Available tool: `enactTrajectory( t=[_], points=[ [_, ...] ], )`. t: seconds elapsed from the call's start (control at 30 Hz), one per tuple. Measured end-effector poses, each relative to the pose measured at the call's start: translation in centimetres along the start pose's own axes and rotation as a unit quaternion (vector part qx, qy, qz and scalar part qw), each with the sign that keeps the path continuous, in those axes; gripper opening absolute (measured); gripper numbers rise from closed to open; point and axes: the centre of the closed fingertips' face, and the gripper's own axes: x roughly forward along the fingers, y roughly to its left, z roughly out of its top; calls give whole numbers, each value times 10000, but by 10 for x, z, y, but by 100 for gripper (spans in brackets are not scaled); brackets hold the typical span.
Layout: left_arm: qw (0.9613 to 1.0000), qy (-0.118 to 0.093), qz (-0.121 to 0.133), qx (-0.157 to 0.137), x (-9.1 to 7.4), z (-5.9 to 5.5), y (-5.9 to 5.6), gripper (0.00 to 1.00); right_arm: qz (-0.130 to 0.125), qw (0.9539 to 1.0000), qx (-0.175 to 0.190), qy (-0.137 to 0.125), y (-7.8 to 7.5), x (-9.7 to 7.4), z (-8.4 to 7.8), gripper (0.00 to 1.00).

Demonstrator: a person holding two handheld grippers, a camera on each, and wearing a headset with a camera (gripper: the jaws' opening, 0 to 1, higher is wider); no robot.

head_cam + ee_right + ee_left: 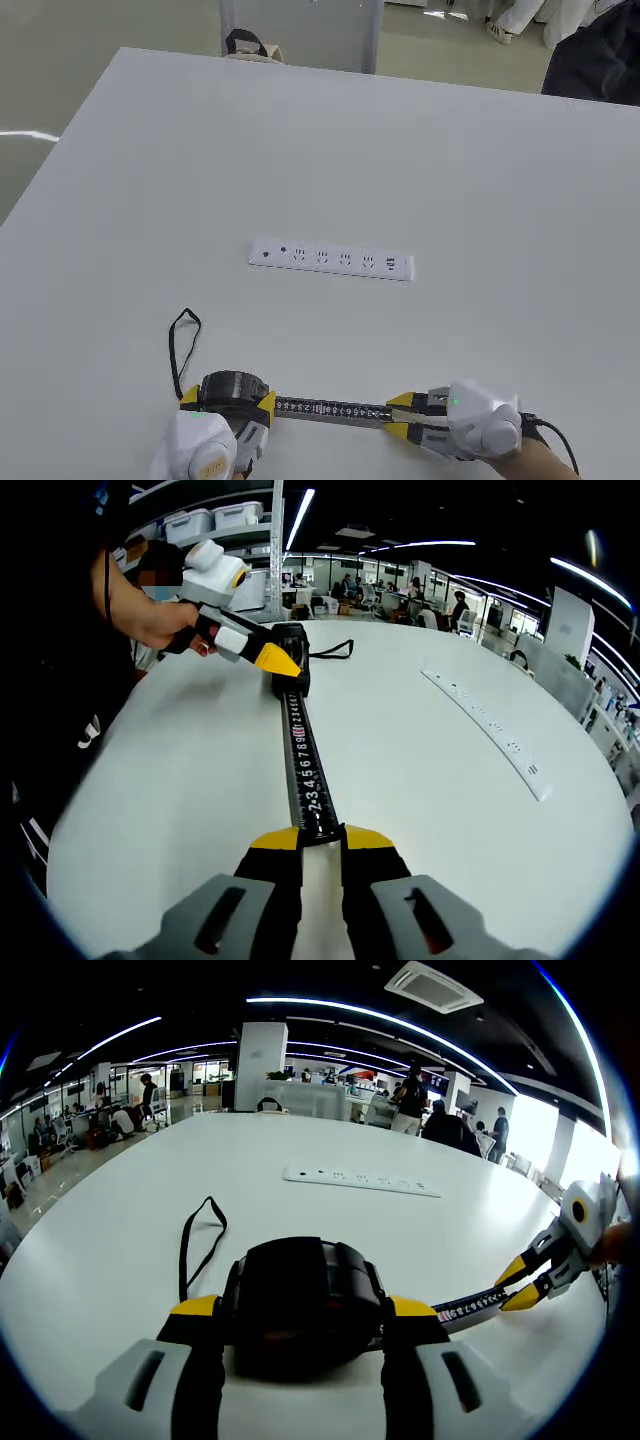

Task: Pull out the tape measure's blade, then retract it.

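Note:
A black tape measure case (233,390) rests on the white table, its black wrist strap (181,345) trailing away from it. My left gripper (225,408) is shut on the case (303,1295), its yellow-tipped jaws on either side. A short length of dark blade (330,409) runs from the case to my right gripper (401,415), which is shut on the blade's end. In the right gripper view the numbered blade (303,770) stretches from my right gripper (320,837) to the case (291,648). The right gripper (522,1282) appears at the far right of the left gripper view.
A white power strip (330,260) lies flat in the middle of the table (400,150), beyond the tape. A person's hand and sleeve hold the left gripper (250,650) in the right gripper view. People and desks fill the room behind.

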Motion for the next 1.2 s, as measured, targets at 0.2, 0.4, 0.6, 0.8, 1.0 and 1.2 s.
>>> enactTrajectory(
  t=[0.2, 0.4, 0.6, 0.8, 1.0, 1.2],
  points=[
    [10000, -9, 28, -29, 0, 0, 0, 60, 16, 9999, 36, -97, 2, 7, 8, 12],
    [10000, -13, -5, -53, 2, -2, 1, 60, 76, 9998, -18, -171, 6, 22, 20, 12],
    [10000, -12, -22, -80, 0, -1, 0, 60, 128, 9997, -24, -210, 7, 28, 25, 12],
    [10000, -10, -42, -87, 2, -2, 1, 60, 133, 9997, -11, -218, 9, 32, 29, 12],
    [9999, -6, -74, -97, 1, -2, 1, 60, 128, 9996, 6, -261, 10, 40, 33, 12],
    [9999, 2, -117, -98, 0, -2, 1, 59, 121, 9994, 44, -308, 11, 48, 36, 12]
  ],
)
